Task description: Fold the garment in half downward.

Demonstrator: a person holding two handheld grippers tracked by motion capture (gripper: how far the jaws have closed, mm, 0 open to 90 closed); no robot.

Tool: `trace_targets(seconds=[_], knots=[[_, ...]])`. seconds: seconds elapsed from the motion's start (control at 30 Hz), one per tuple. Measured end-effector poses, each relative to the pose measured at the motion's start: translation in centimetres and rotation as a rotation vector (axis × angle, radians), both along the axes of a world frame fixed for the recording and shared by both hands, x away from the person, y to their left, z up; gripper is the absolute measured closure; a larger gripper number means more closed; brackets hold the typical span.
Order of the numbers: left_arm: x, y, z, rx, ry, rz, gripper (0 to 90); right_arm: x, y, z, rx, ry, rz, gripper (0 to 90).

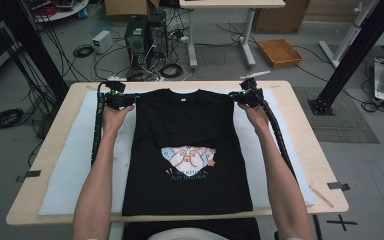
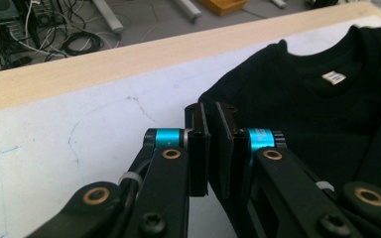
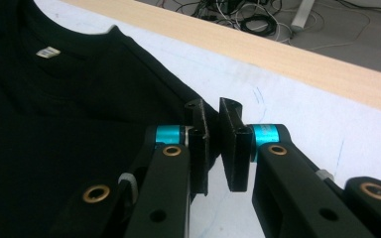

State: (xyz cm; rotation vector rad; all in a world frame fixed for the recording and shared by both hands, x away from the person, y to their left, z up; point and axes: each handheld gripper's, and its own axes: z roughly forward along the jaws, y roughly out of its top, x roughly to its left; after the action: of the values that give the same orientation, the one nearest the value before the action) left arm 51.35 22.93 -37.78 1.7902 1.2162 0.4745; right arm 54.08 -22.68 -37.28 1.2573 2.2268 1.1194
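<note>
The T-shirt (image 1: 190, 150) lies on the mat (image 1: 70, 170), which lies on the table (image 1: 40, 155); its bottom edge hangs over the near edge.

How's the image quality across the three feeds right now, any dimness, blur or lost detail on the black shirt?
High view: dim and soft, the black T-shirt nearly featureless apart from its print. Left gripper view: brighter, the left tongs sharp, the floor behind blurred, shirt folds faint. Right gripper view: the right tongs sharp, the neck label soft, no glare on the white mat.
</note>
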Motion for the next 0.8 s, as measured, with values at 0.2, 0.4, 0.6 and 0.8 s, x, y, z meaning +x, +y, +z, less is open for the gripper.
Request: trace_targets(seconds=[0.2,0.4,0.6,0.8], knots=[[0.1,-0.1,0.8,-0.005,0.009,0.002,84.2,0.4,0.4,1.0,-0.017,-0.016,0.001,83.4],[0.6,-0.3,2.2,0.007,-0.023,0.008,84.2,0.9,0.7,1.9,-0.028,-0.03,-0.005,83.4],[1.0,0.2,3.6,0.015,-0.024,0.013,84.1,1.4,0.3,3.4,0.022,-0.05,-0.015,83.4],[0.8,0.5,3.6,0.002,-0.016,0.0,84.1,1.2,0.4,4.3,0.02,-0.067,-0.002,83.3]])
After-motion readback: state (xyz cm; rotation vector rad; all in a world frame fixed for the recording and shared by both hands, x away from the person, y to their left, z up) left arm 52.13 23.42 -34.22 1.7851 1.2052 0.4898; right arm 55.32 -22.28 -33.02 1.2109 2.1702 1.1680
